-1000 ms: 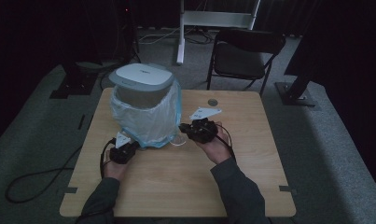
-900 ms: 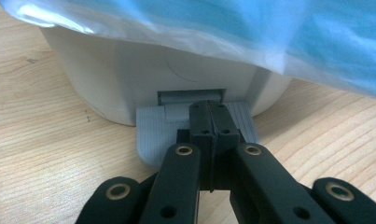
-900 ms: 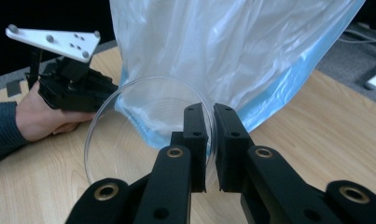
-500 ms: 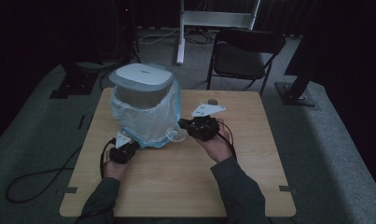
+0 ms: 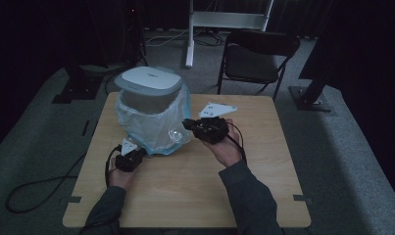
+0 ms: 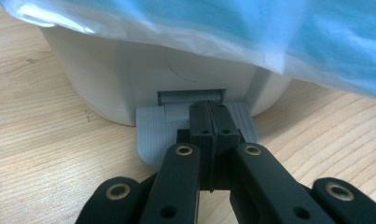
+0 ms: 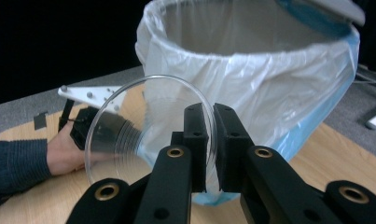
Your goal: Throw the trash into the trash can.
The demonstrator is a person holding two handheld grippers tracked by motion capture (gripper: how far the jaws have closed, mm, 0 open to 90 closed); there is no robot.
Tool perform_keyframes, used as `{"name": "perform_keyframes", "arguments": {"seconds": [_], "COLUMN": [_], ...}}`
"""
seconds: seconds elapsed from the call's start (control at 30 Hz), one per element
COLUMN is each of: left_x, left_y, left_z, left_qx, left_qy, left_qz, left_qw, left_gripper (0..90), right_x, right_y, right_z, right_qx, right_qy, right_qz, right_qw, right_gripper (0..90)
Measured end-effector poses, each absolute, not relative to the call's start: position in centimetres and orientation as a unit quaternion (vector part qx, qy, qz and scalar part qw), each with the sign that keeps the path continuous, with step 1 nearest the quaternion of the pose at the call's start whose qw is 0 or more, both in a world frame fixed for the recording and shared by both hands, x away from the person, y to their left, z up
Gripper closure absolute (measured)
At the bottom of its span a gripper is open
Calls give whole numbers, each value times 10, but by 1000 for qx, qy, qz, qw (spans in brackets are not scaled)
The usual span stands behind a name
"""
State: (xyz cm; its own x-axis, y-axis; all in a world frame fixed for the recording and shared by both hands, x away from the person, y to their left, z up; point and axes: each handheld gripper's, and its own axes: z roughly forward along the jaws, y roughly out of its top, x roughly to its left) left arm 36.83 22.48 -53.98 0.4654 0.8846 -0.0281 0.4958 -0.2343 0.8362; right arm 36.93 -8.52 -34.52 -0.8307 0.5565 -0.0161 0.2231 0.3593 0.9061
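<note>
I've got the bin (image 5: 151, 115) lid up, L gripper (image 6: 209, 121) pressing the pedal (image 6: 150, 128) w/ jaws shut together, nothing between them. R gripper (image 7: 206, 140) is clamped on the rim of the clear plastic cup (image 7: 148, 130), held off the table (image 5: 263, 147) just beside the liner bag (image 7: 251, 88), below its rim. Judging it about halfway: cup's picked, not yet over the opening; drop & lid release left.

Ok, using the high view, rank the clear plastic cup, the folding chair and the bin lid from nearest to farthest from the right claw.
1. Clear plastic cup: pinched by its rim in the right claw, beside the bagged bin.
2. Bin lid: raised, behind the bag's opening, to the claw's upper left.
3. Folding chair: on the floor beyond the table's far edge.
</note>
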Motion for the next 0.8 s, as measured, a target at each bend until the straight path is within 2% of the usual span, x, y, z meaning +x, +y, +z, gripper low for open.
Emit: {"name": "perform_keyframes", "arguments": {"seconds": [0.47,0.8], "left_x": [368,368], "left_y": [225,225], "left_z": [-540,-540], "left_qx": [750,751], "left_qy": [460,460], "left_qz": [235,233], "left_qw": [413,412], "left_gripper": [900,900], "right_x": [367,364], "right_y": [-86,-91], "right_z": [-333,-321], "right_qx": [234,233], "right_qy": [784,757], "right_qz": [550,579], "right_qw": [168,192], "right_gripper": [847,848]}}
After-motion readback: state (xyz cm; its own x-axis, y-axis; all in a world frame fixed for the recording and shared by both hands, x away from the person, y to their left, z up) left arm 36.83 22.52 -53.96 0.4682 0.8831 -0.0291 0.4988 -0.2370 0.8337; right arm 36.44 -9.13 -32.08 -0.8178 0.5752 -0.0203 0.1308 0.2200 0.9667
